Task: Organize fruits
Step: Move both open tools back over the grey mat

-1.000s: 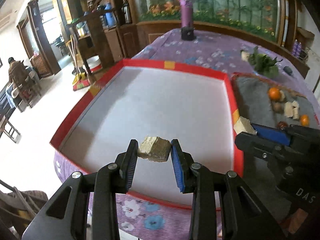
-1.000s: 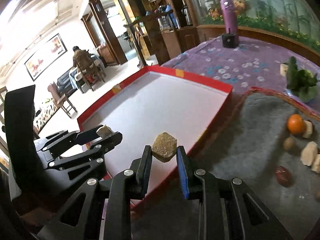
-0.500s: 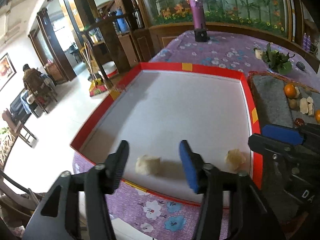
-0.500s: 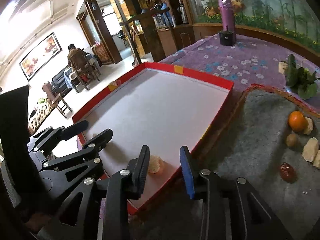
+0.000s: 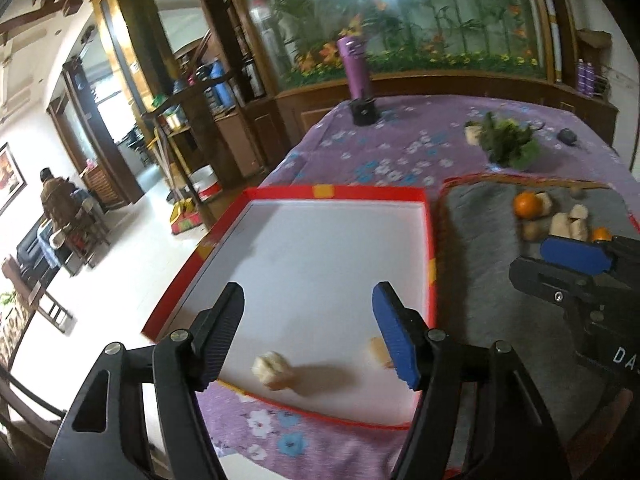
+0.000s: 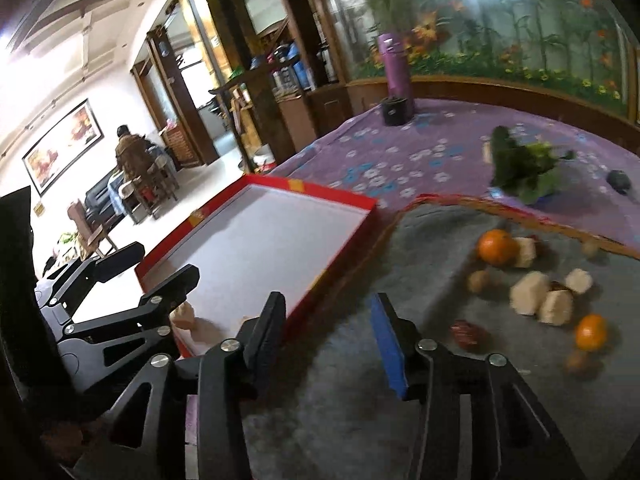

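Observation:
A red-rimmed white tray (image 5: 430,236) holds two pale tan chunks near its front edge: one (image 5: 273,369) lies below my left gripper (image 5: 308,316), the other (image 5: 378,351) sits half hidden behind its blue right finger. The left jaws are opening with nothing between them. My right gripper (image 6: 328,322) hangs over the grey mat (image 6: 420,248) beside the tray (image 6: 374,205), its jaws opening and empty. On the mat lie two oranges (image 6: 496,246), several pale chunks (image 6: 530,298), a dark red date (image 6: 470,332) and small brown fruits.
The table wears a purple flowered cloth (image 5: 400,152). A purple bottle (image 5: 356,68) on a black base, a leafy green bunch (image 5: 508,144) and a small dark object (image 5: 568,135) stand farther back. A person sits in the room at far left.
Both grippers let go of their tan chunks, which now lie in the tray. Both jaws widened and both grippers rose and drew back; the right one swung out over the grey mat.

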Motion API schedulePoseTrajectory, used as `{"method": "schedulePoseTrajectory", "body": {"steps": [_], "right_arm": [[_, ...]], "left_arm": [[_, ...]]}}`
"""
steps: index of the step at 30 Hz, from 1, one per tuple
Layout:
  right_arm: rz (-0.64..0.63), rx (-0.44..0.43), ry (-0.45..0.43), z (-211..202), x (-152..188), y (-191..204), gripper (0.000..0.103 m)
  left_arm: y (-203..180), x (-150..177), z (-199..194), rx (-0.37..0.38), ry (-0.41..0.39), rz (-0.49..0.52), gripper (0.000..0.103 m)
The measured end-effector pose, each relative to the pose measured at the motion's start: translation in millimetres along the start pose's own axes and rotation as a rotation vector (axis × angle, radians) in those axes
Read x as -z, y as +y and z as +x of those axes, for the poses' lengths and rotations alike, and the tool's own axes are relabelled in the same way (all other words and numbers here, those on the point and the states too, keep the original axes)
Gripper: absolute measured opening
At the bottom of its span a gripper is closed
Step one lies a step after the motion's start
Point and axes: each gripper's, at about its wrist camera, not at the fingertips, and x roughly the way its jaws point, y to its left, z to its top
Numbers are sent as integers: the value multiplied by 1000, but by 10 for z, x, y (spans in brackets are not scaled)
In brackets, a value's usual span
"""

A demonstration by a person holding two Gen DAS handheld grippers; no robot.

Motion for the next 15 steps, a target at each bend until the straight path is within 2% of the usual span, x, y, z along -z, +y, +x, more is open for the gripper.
{"method": "schedulePoseTrajectory", "body": {"steps": [8,15], "right_arm": [[56,69,-56,-386,23,-419,47],[128,109,-85,-594,67,-815,47]], "left_arm": [[-347,-157,-141,63,-28,50,67],[-559,-233,-206,84,-35,82,67]]}}
